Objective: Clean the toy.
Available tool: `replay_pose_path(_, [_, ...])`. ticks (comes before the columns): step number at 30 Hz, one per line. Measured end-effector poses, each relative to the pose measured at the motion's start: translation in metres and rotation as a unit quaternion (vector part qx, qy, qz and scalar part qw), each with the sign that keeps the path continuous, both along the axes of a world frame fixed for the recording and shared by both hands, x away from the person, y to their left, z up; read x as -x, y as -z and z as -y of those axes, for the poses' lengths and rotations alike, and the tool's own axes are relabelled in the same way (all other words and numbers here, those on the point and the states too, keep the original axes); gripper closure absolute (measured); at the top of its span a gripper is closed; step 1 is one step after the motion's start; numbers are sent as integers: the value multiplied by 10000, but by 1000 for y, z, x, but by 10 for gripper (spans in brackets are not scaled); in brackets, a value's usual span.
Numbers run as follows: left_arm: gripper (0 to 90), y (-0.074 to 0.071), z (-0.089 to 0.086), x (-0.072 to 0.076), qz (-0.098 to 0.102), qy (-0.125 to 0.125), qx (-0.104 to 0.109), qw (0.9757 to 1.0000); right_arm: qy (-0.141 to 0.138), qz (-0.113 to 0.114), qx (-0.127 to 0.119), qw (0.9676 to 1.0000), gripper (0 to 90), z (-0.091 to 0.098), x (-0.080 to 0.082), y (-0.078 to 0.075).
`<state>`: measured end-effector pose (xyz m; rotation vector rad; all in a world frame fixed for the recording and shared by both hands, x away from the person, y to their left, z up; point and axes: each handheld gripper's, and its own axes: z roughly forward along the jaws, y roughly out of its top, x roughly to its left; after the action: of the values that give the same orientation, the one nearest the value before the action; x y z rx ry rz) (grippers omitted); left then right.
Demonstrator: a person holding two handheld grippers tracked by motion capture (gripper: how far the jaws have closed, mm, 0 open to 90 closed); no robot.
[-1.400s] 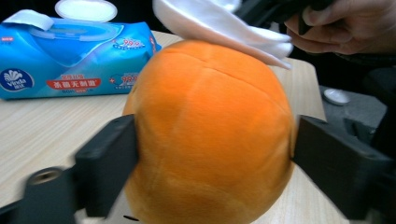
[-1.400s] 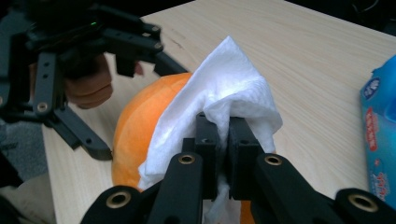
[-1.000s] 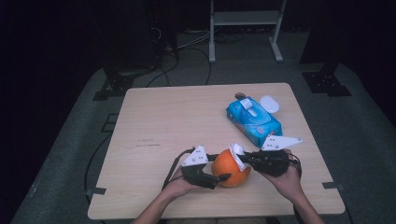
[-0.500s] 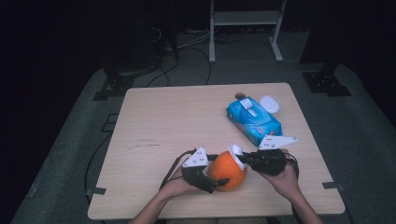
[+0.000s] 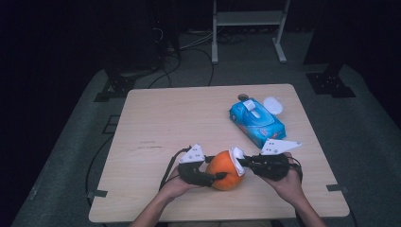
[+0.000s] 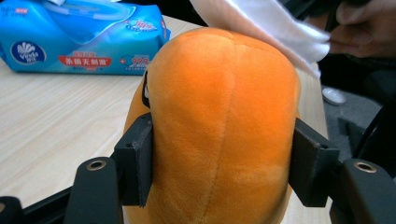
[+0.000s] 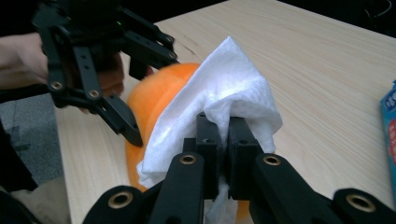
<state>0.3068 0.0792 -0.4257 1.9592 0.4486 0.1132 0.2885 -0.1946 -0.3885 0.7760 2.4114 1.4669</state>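
Orange plush toy (image 5: 226, 170): lower centre of the high view, near the table's (image 5: 179, 123) front edge; soft, rounded, with a seam running up its middle.
Left gripper (image 5: 213, 176): its jaws have just been closing and now press the toy's two sides, the fabric bulging slightly between the pads (image 6: 135, 163) in the left gripper view.
Right gripper (image 5: 240, 161): jaws pressed together, pinching a folded white wet wipe (image 7: 219, 100) that lies against the toy's top and right flank.
Wet-wipe pack (image 5: 257, 121): blue, upper right of the high view, well apart from the work; a small white lid (image 5: 273, 104) just beside it.
Step in hand: judged to be wiping the toy clean while the other gripper steadies it.
Risk, toy: the plush yields, so a firm wiping stroke could squeeze it out of the side grip or roll it.
Risk, wipe: little of it sits between the jaws, so drag on the pile could pull it free.
Risk, collision: the two grippers work close together and could knock each other.
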Motion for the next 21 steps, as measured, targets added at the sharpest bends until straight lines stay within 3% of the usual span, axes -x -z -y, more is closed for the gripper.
replay_pose_path(5, [351, -2, 0, -1, -25, -70, -41, 10000, 83, 30, 76, 9999, 849, -2, 1, 0])
replay_pose_path(9, [317, 2, 3, -2, -124, -266, 18, 9996, -183, 186, 171, 9995, 849, -15, 11, -5])
replay_pose_path(11, [303, 4, 6, 0, 2, -250, 9, 9997, -140, 306, 307, 9990, 849, -17, 12, -6])
replay_pose_path(16, [188, 6, 9, 3, 249, -29, -28, 9997, 70, 135, 133, 9998, 849, -3, 1, 0])
replay_pose_path(21, [266, 9, 10, 2, 309, -188, -65, 9993, 107, 123, 139, 9998, 850, -5, 1, 0])
